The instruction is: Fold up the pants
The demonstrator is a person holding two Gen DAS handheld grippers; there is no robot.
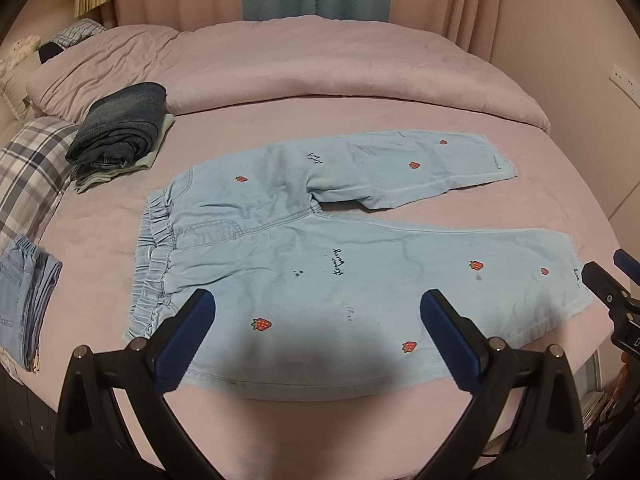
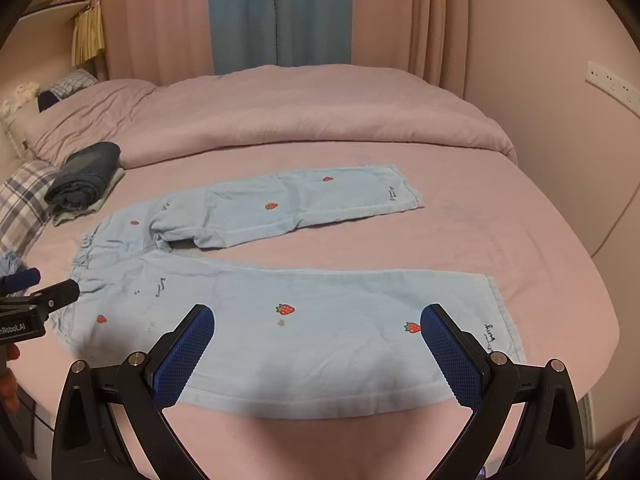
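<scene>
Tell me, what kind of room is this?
It looks like a bedroom. There is a big bed with a pink blanket bunched at the back, and curtains behind it. Light blue pants with strawberries lie spread on the bed, near a stack of folded clothes.

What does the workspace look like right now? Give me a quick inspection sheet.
Surface: pink bedsheet, smooth.
Job's things: light-blue strawberry-print pants spread flat, legs apart, unfolded.
Clutter: dark denim folded stack; light-blue folded jeans at left edge; plaid pillow; pink rolled duvet.
Grippers: left tongs and right tongs open, above the near leg, holding nothing.
Cables: nothing seen.
Surroundings: pink and blue curtains, wall socket.
</scene>
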